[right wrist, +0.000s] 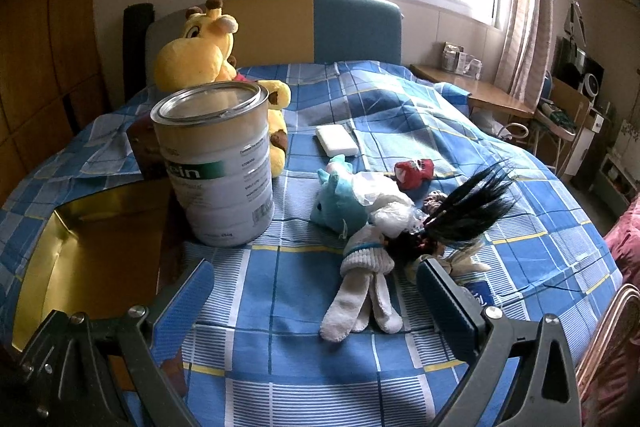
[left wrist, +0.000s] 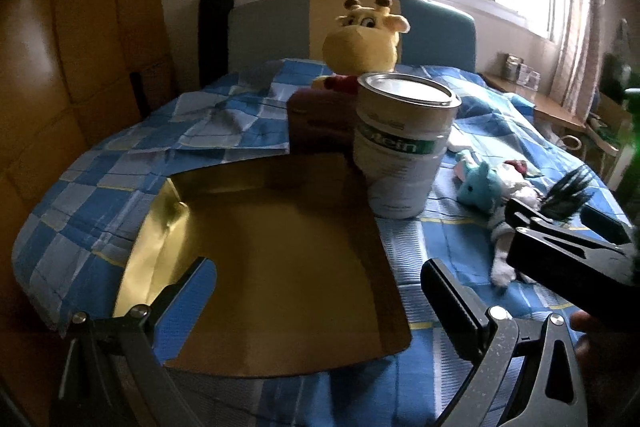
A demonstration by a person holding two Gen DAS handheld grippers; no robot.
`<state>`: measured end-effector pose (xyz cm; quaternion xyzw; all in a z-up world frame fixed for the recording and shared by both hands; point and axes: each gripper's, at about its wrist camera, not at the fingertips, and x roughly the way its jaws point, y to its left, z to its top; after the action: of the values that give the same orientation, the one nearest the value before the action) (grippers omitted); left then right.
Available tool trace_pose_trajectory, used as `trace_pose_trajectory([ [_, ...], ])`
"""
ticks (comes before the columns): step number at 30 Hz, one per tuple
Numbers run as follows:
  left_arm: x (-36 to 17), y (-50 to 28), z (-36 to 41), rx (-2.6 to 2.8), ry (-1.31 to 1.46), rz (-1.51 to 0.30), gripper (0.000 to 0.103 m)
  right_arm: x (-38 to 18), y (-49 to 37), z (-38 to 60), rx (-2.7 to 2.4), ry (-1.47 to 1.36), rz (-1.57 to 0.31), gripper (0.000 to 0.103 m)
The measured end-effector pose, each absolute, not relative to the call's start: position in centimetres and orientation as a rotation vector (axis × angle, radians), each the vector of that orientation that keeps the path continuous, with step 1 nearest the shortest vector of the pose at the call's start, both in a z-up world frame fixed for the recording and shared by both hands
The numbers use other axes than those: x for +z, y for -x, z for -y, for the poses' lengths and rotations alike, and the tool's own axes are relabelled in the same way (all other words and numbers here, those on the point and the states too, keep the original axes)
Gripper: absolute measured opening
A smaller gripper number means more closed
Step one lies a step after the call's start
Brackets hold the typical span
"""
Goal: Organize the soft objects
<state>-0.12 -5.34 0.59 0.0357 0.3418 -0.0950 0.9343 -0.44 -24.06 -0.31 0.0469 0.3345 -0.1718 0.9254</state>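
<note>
A shallow gold-lined box (left wrist: 280,247) lies open on the blue checked bed, and my left gripper (left wrist: 320,291) hangs open over it with nothing between its fingers. The same box (right wrist: 80,247) shows at the left of the right wrist view. A small heap of soft toys lies to the right: a blue plush (right wrist: 336,199), a white rag doll (right wrist: 368,267) with black hair (right wrist: 468,211), and a red plush (right wrist: 414,173). My right gripper (right wrist: 316,303) is open just in front of the doll's legs. From the left wrist view the right gripper (left wrist: 560,247) hovers beside those toys (left wrist: 480,187).
A tall white tin (right wrist: 216,163) stands beside the box, with a dark brown box (left wrist: 316,123) behind it. A yellow giraffe plush (right wrist: 200,43) sits at the headboard. A white flat pad (right wrist: 336,141) lies mid-bed. A desk (right wrist: 480,95) and shelves stand right of the bed.
</note>
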Motion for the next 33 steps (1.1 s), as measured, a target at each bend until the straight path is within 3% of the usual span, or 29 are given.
trace_pose_trajectory([
  [9,0.0,-0.8,7.6,-0.306,-0.080,-0.750,0.103,-0.3,0.7,26.3,-0.356,-0.107,-0.682,0.103],
  [24,-2.5,-2.6,16.8,-0.589,-0.193,-0.868,0.103,-2.3,3.9,46.4,-0.604,-0.503,-0.624,0.103],
  [33,-4.9,-5.2,23.3,-0.677,-0.219,-0.887,0.103,-2.6,3.6,46.0,-0.567,-0.506,-0.638,0.103],
])
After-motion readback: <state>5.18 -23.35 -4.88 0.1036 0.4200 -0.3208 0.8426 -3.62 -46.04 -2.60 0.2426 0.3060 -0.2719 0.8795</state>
